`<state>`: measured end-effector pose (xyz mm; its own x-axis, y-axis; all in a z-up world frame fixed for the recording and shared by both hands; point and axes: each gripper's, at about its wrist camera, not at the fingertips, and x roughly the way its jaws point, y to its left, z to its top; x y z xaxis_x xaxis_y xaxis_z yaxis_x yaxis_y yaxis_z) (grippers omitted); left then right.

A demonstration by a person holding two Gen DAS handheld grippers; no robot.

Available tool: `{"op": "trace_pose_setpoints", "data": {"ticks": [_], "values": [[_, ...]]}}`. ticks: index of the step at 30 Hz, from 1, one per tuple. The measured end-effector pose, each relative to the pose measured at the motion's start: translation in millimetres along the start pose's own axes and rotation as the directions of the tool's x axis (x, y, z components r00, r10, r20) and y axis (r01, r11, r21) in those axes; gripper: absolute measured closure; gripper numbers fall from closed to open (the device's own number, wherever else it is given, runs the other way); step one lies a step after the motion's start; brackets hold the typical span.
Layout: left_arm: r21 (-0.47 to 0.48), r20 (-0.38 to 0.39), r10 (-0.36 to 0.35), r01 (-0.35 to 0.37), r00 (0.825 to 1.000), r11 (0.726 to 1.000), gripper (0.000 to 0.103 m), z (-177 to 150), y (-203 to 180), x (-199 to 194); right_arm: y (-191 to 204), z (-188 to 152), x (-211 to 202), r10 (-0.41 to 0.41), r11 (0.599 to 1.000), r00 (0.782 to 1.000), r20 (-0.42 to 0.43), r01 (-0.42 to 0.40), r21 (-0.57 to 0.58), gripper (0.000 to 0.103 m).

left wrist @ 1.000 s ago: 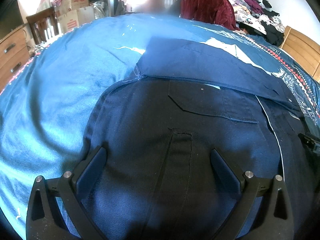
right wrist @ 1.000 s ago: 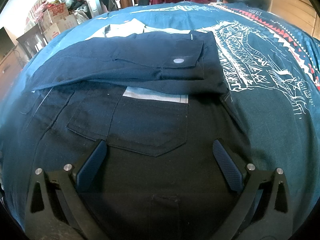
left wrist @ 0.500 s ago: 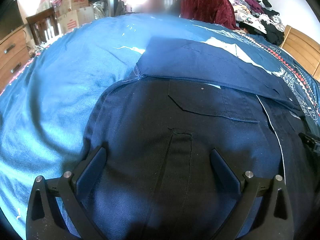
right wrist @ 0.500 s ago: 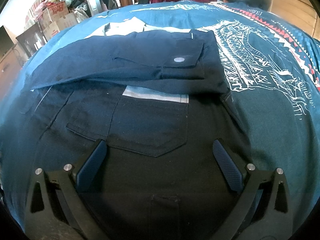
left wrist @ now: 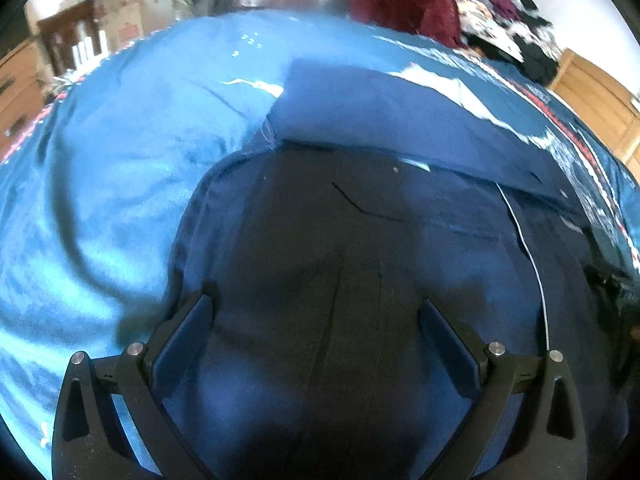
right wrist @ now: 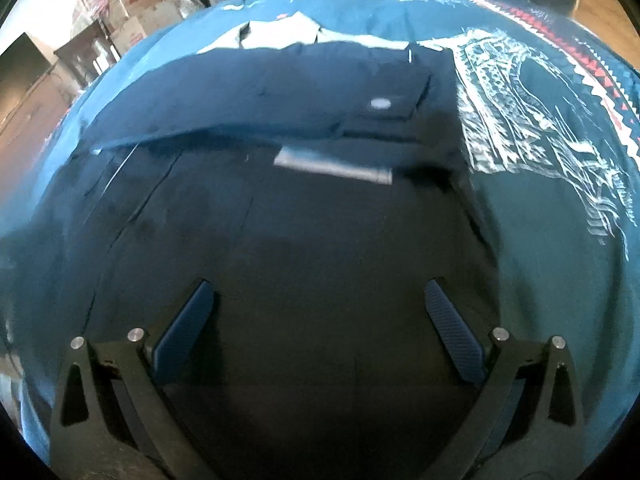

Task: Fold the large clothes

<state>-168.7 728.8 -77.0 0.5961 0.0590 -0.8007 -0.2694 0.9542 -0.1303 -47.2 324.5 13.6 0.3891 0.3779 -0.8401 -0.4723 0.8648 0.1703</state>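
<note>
Both spread wide, gripping nothing: left gripper (left wrist: 316, 320) and right gripper (right wrist: 320, 308), low over dark navy cotton trousers (left wrist: 360, 264). Spread flat on blue printed bedspread (left wrist: 120, 160), upper part folded across in a band (right wrist: 248, 100), silver button (right wrist: 380, 103) showing, edges blurred.

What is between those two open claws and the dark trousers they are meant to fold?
Nothing visible. The left gripper and right gripper are both open right over the navy trousers, with only bare cloth between their fingers. The upper part is already folded over, farther away on the blue bedspread.
</note>
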Motion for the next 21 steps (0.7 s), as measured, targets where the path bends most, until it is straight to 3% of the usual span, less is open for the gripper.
{"op": "trace_pose_setpoints", "data": {"ticks": [2, 4, 11, 21], "values": [[0.034, -0.012, 0.026, -0.025, 1.0, 0.999, 0.0, -6, 2, -6, 1, -13, -5, 0.01, 1.0, 1.0, -0.025, -0.01, 0.017, 0.0], [0.039, -0.01, 0.034, -0.033, 0.999, 0.999, 0.0, -14, 6, -12, 9, -27, -5, -0.036, 0.999, 0.998, -0.042, 0.035, -0.004, 0.0], [0.043, 0.054, 0.082, -0.084, 0.995, 0.996, 0.0, -43, 7, -17, 24, -48, -7, -0.143, 0.989, 0.989, 0.041, 0.142, 0.041, 0.0], [0.034, 0.085, 0.072, -0.075, 0.994, 0.997, 0.0, -47, 10, -16, 20, -51, -7, -0.138, 0.99, 0.987, 0.083, 0.135, 0.049, 0.0]]}}
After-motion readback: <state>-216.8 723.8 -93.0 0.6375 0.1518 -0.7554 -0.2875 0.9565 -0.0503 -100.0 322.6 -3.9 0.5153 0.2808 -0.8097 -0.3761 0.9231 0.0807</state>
